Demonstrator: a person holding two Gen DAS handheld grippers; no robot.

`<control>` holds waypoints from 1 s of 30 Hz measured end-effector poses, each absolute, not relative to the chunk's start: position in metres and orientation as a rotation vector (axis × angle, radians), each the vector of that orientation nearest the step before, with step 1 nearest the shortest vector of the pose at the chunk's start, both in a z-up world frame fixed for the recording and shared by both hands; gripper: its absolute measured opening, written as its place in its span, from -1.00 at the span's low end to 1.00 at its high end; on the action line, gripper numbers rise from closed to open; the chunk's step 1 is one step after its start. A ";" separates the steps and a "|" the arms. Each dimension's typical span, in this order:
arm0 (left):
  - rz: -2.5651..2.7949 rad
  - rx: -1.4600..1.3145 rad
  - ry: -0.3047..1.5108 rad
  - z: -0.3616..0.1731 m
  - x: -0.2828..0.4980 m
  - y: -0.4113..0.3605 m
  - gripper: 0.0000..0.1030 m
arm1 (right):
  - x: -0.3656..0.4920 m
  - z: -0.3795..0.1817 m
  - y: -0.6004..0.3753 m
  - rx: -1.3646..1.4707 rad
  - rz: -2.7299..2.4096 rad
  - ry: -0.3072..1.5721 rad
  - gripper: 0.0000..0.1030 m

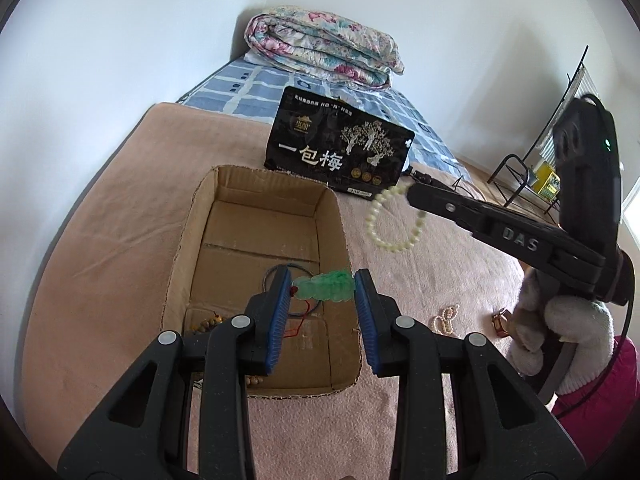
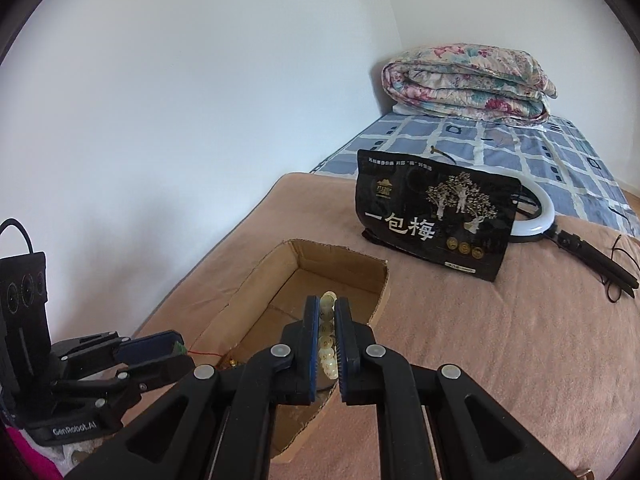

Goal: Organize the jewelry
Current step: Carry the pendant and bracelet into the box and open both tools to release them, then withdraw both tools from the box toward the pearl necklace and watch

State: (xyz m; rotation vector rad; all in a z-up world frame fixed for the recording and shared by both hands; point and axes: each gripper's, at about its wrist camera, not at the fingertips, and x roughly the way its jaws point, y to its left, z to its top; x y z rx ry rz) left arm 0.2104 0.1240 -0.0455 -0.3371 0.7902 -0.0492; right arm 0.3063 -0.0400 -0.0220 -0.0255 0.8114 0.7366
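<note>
Two claws: left claw (image 1: 322,280) grips one green pendant (image 1: 325,289), right claw (image 2: 327,306) one bead bracelet (image 2: 327,336).

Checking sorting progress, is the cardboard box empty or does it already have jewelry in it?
Not empty. The cardboard box already holds a thin blue ring and brown wooden beads on its floor, below the left tongs.

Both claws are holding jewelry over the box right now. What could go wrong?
The green jade pendant is pinched only at its ends by the left gripper, so it might slip and drop.

The pale bead bracelet dangles from the right gripper near the cardboard box edge, so it could land on the blanket.
</note>
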 end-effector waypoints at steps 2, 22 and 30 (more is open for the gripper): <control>-0.049 -0.335 0.801 -0.049 0.212 0.122 -0.38 | 0.310 -0.028 -0.032 -0.030 0.745 0.821 -0.90; -0.036 -0.353 0.842 -0.055 0.218 0.118 -0.33 | 0.337 -0.050 -0.006 -0.011 0.738 0.846 -0.33; -0.036 -0.348 0.833 -0.052 0.215 0.115 -0.21 | 0.331 -0.036 -0.016 -0.031 0.704 0.823 -0.32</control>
